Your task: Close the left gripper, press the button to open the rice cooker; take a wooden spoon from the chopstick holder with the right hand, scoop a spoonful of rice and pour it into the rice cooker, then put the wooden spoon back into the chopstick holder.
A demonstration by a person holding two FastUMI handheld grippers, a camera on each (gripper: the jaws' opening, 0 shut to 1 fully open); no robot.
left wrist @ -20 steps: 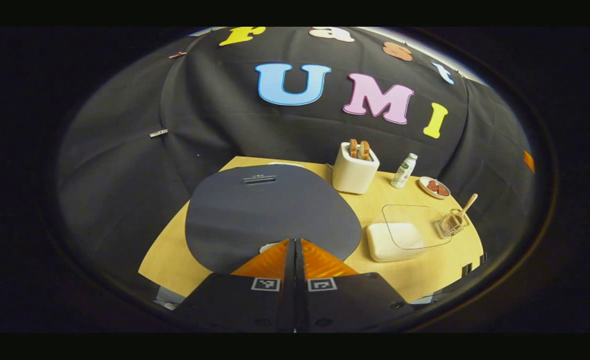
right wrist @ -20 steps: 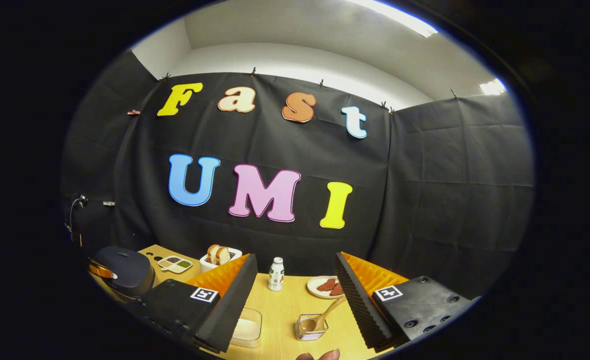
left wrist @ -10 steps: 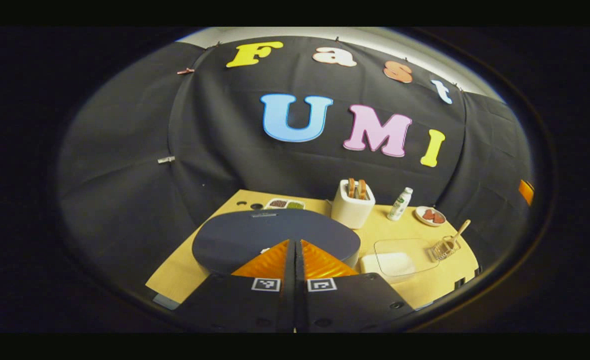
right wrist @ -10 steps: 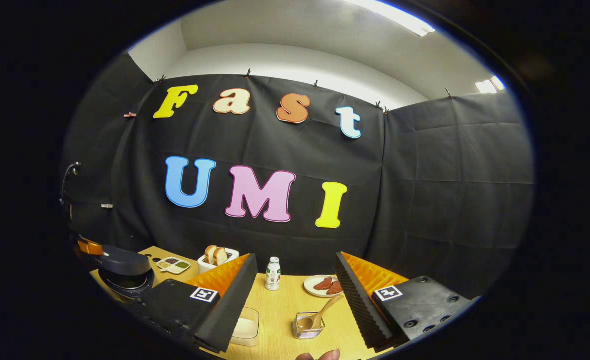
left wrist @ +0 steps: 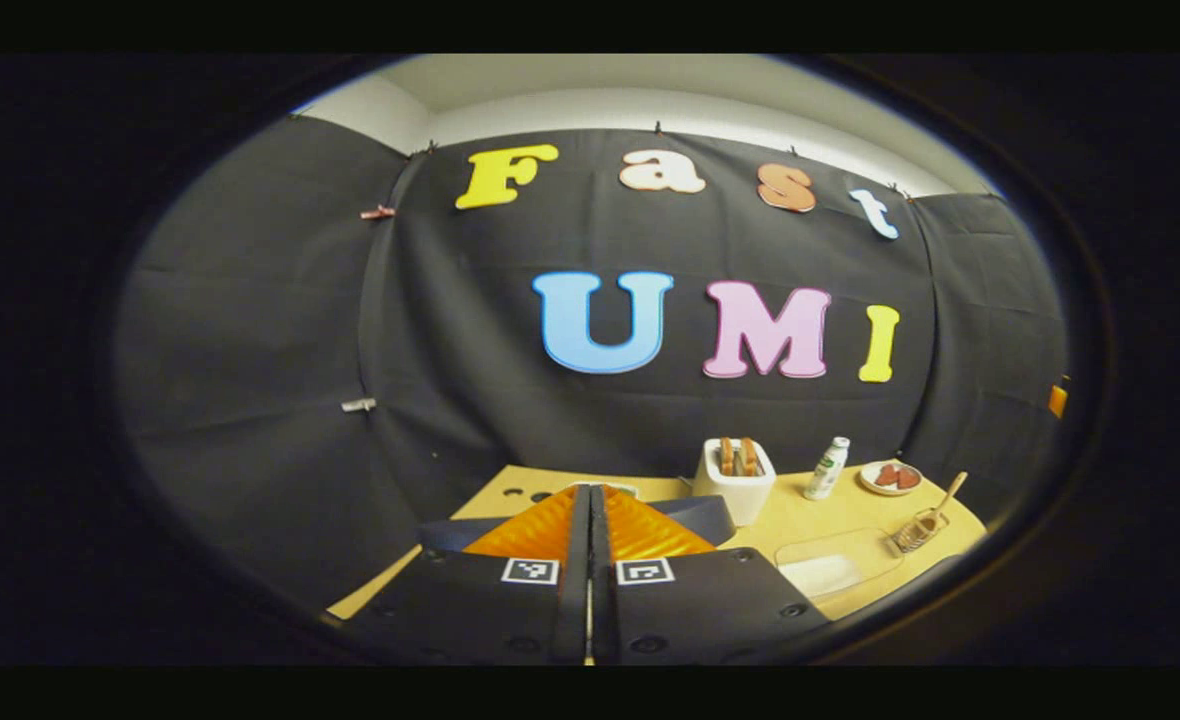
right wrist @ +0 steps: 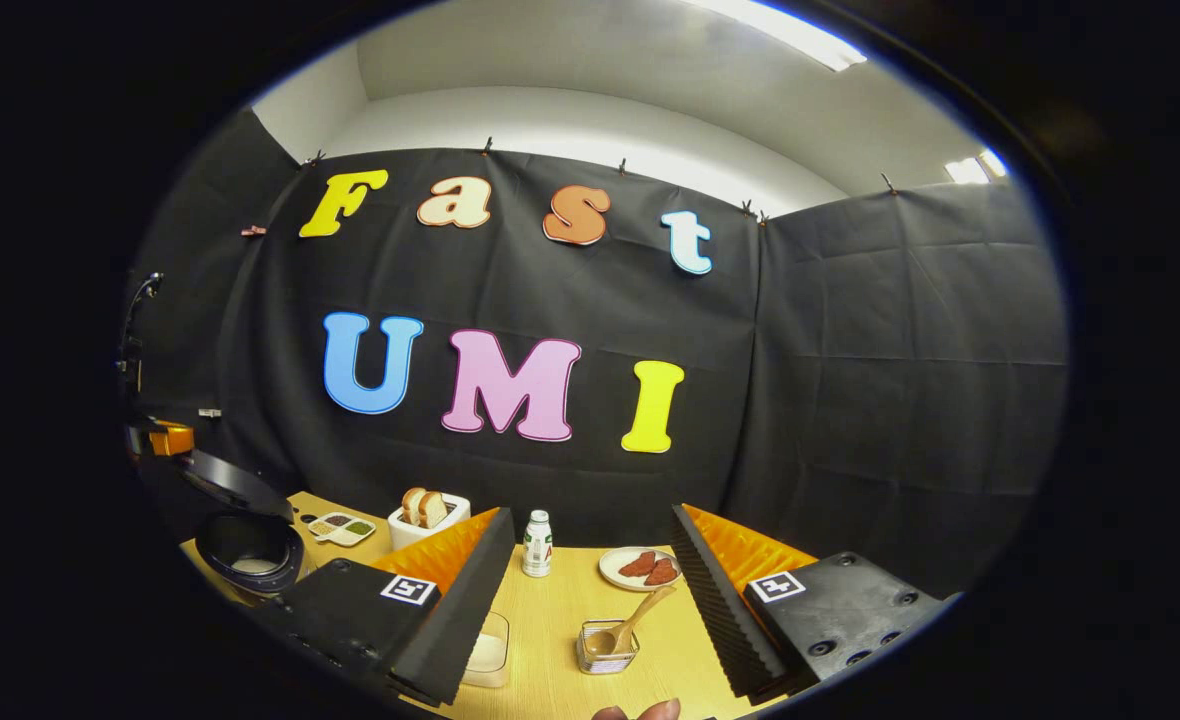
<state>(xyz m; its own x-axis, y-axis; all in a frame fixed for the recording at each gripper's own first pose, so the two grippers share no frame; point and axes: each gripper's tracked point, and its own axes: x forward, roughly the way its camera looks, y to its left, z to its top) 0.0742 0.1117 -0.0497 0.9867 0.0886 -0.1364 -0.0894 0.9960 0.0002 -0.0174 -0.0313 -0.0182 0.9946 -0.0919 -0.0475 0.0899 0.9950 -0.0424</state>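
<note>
Left gripper (left wrist: 590,500) hides most of rice cooker (left wrist: 700,515).

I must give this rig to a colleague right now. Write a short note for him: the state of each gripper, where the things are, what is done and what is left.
Left gripper: shut, holding nothing, raised above the rice cooker.
Right gripper: open, empty, pointing at the chopstick holder.
Rice cooker: at the table's left end, lid up, pot open.
Wooden spoon: in the chopstick holder, handle leaning to the right.
Rice container: beside the holder, on its left, without a cover.
Done: the cooker is open.
Left: take the spoon with the right gripper, scoop rice, pour it into the cooker, put the spoon back.
</note>
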